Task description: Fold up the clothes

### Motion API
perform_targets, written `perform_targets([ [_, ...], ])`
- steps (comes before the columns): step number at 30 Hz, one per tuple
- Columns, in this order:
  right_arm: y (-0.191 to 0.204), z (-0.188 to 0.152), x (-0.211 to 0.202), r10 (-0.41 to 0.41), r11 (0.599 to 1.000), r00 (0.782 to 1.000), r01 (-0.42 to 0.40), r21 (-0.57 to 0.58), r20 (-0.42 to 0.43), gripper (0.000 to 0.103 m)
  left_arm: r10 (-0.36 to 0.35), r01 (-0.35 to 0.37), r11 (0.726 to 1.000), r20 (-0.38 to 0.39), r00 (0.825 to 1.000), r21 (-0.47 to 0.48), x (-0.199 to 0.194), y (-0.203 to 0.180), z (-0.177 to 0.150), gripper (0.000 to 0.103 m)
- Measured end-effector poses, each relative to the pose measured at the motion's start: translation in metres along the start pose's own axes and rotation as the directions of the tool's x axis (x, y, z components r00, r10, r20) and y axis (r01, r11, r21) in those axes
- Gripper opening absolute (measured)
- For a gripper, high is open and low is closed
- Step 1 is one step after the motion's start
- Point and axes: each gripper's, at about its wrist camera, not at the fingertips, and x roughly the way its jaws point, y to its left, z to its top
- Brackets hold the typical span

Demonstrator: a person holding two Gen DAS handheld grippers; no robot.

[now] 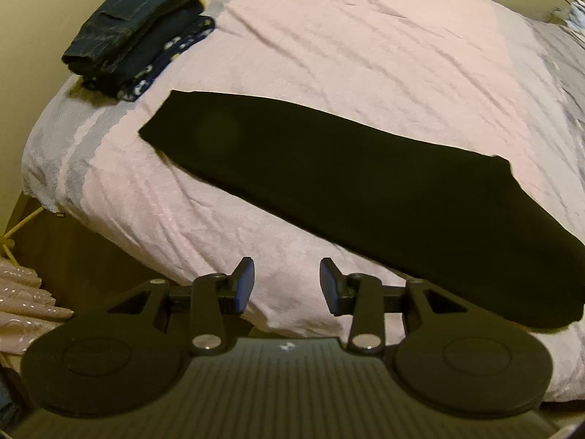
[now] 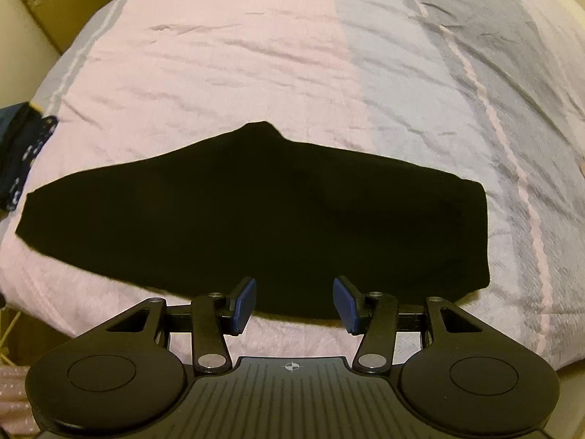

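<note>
A black garment lies flat on the bed as a long folded strip, running from upper left to lower right; it also shows in the right wrist view, spread across the middle. My left gripper is open and empty, above the pink bedspread, short of the garment's near edge. My right gripper is open and empty, just above the garment's near edge, with the cloth between and beyond its fingertips.
The bed has a pink and grey striped bedspread. A stack of folded dark clothes sits at the bed's far left corner, and its edge shows in the right wrist view. The bed's left edge drops to the floor.
</note>
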Motion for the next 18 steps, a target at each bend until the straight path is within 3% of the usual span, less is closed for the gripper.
perform_targets([
  [9, 0.025, 0.012, 0.022, -0.069, 0.988, 0.998, 0.068, 0.136, 0.002, 0.051, -0.089, 0.080, 0.978, -0.037, 0.995, -0.193, 0.061, 0.094, 0.036, 0.038],
  [18, 0.059, 0.012, 0.054, -0.155, 0.937, 0.987, 0.161, 0.310, -0.043, 0.051, -0.153, 0.131, 0.957, -0.067, 0.986, -0.260, 0.141, 0.181, 0.079, 0.042],
])
